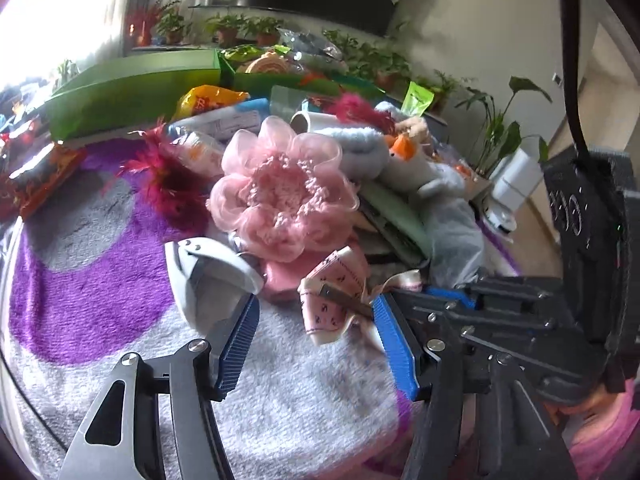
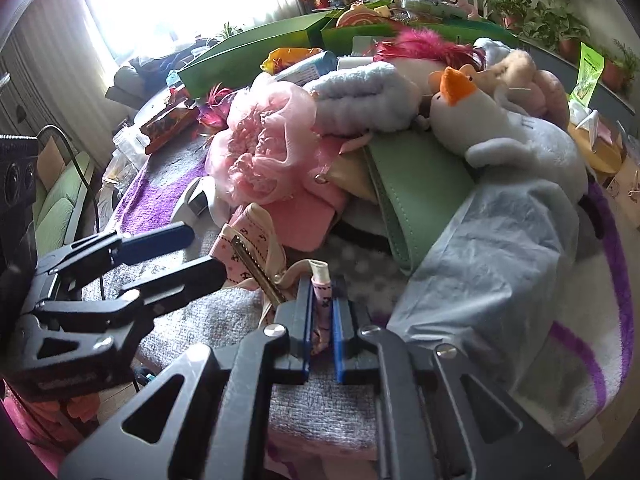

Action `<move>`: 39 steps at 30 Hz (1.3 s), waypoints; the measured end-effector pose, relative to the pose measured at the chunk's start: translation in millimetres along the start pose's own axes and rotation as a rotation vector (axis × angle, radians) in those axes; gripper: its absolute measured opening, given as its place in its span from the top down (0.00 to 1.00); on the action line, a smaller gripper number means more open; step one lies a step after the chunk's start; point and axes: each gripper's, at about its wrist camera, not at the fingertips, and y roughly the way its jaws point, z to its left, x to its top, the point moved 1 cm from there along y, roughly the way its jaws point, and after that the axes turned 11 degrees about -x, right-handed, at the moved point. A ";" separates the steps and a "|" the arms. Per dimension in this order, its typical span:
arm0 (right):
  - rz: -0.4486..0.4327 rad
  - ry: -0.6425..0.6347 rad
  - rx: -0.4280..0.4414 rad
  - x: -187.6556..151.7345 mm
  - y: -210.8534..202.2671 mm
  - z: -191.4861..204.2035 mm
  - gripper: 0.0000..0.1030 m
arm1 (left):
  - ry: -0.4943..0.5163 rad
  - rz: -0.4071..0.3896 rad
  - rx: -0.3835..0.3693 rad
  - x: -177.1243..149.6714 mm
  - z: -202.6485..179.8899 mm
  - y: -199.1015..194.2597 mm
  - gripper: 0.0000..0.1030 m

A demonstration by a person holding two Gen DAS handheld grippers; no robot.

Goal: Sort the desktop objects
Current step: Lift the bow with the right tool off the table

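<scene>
We find the work surface covered by a grey and purple fleece blanket (image 1: 100, 280), which lies directly under both claws. Far ahead of the claws, at the back of the heap, stands a long green box (image 1: 132, 96). A pale blue cloth (image 2: 492, 248) lies just right of the right claw, draped down from the heap. Ahead of it and to the right rests a white goose plush with an orange beak (image 2: 480, 112), lying on a green leather pouch (image 2: 420, 184). Straight ahead of the left claw sits a pink fabric flower (image 1: 284, 188), resting on a pink pad; a magenta feather piece (image 1: 168, 180) lies to its left on the blanket. A white plastic device (image 1: 208, 276) lies against the left finger of the left claw.

The left claw (image 1: 316, 340) is spread wide, nothing between its blue pads. The pink printed ribbon bow with a metal clip (image 1: 336, 300) lies touching the tip of its right finger.

The right claw (image 2: 322, 300) is pressed together on a tail of that ribbon bow (image 2: 248, 240), the strip pinched between its pads, the bow body lying ahead and left of it.
</scene>
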 end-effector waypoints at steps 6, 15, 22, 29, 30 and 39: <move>-0.001 -0.006 0.008 -0.2 1.9 0.3 0.91 | -0.101 0.037 -0.042 4.7 14.3 18.5 0.41; -0.001 -0.002 0.040 -1.0 2.5 1.4 0.90 | -0.157 0.030 -0.050 3.6 17.5 18.3 0.74; -0.018 -0.019 0.036 -2.6 -0.5 6.2 0.92 | -0.052 0.006 -0.045 -0.7 -7.9 5.2 0.84; -0.041 -0.010 0.052 0.9 -9.8 5.6 0.93 | -0.046 -0.018 -0.066 2.5 -12.5 -6.6 0.84; -0.049 -0.017 0.050 1.9 -12.4 7.0 0.93 | -0.039 -0.027 -0.061 3.5 -13.6 -9.3 0.84; -0.111 -0.059 0.047 16.0 -30.6 18.2 0.93 | -0.036 -0.072 -0.050 13.3 -11.2 -24.9 0.84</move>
